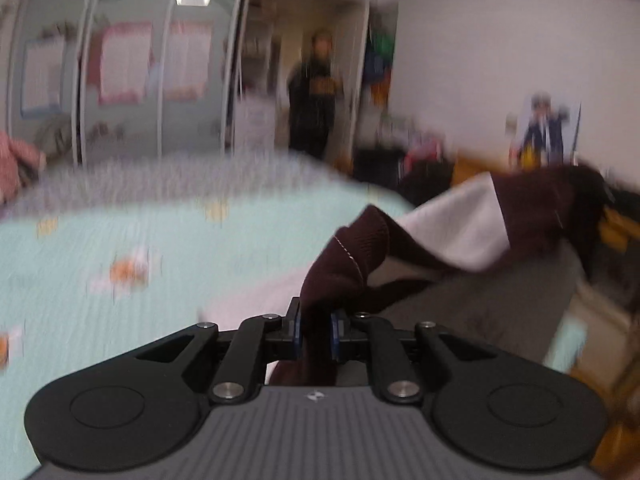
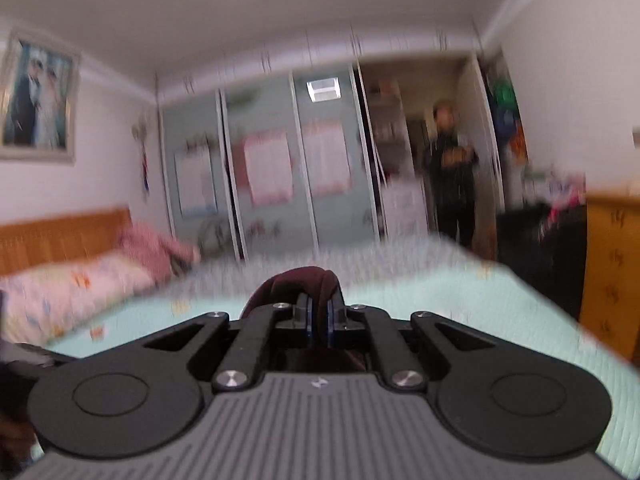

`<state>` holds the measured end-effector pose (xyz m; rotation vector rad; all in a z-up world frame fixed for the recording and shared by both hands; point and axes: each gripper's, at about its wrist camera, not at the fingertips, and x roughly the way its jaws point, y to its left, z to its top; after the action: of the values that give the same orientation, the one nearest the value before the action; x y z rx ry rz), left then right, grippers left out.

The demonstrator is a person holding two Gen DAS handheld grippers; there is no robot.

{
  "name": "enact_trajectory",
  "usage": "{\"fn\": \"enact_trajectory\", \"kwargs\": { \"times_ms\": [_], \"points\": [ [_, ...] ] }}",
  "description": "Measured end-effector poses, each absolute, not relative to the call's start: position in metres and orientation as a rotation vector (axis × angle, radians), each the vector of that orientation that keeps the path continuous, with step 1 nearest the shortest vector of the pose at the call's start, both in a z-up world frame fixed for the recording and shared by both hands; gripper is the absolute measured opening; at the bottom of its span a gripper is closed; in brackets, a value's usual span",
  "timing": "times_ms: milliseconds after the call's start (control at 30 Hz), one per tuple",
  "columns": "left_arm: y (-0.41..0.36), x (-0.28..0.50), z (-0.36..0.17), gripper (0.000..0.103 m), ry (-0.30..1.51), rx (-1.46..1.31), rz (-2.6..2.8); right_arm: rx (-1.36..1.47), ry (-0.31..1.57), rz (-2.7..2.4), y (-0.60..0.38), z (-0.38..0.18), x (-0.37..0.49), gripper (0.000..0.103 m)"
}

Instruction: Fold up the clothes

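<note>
We have both claws, the left gripper (image 1: 316,330) and the right gripper (image 2: 318,322), clamped on the maroon garment (image 1: 348,256), lifted above the bed (image 1: 120,248) near its right edge. Next, we judge, spread it flat.

Mint bedspread (image 1: 120,240), mirrored wardrobe (image 2: 272,152), framed portrait (image 2: 36,96), pink pillow (image 2: 60,284).

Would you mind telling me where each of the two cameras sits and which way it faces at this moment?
Left wrist: on the left gripper, facing across the mint bedspread toward the wardrobe; jaws pinch the maroon garment.
Right wrist: on the right gripper, roughly level, toward the same wardrobe; jaws pinch a maroon fold.
Shared: bedspread, wardrobe, garment, and a blurred person near the wardrobe's open section.
</note>
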<state>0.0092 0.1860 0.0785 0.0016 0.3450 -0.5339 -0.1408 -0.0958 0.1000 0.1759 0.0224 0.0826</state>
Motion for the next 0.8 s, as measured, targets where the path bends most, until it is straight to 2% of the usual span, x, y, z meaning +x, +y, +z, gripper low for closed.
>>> {"fn": "enact_trajectory", "kwargs": {
  "times_ms": [133,267,433,600,700,800],
  "points": [
    [0.185,0.019,0.138,0.012,0.178,-0.052,-0.473,0.118,-0.045,0.185,-0.076,0.134,-0.144,0.008],
    [0.183,0.044,0.189,0.012,0.136,-0.033,-0.429,0.145,-0.087,0.295,-0.072,0.16,-0.116,0.008],
    [0.161,0.076,0.258,0.012,0.067,0.074,-0.395,0.259,-0.156,0.272,-0.094,0.204,-0.059,0.008],
    [0.125,0.074,0.324,0.012,-0.084,0.169,-0.434,0.28,-0.308,0.152,-0.116,0.246,-0.05,0.008],
    [0.106,0.064,0.337,0.012,-0.165,0.178,-0.462,0.233,-0.366,0.084,-0.125,0.258,-0.05,0.008],
    [0.093,0.079,0.32,0.013,-0.093,0.185,-0.456,0.249,-0.297,0.04,-0.141,0.24,-0.037,0.011]
  ]
}}
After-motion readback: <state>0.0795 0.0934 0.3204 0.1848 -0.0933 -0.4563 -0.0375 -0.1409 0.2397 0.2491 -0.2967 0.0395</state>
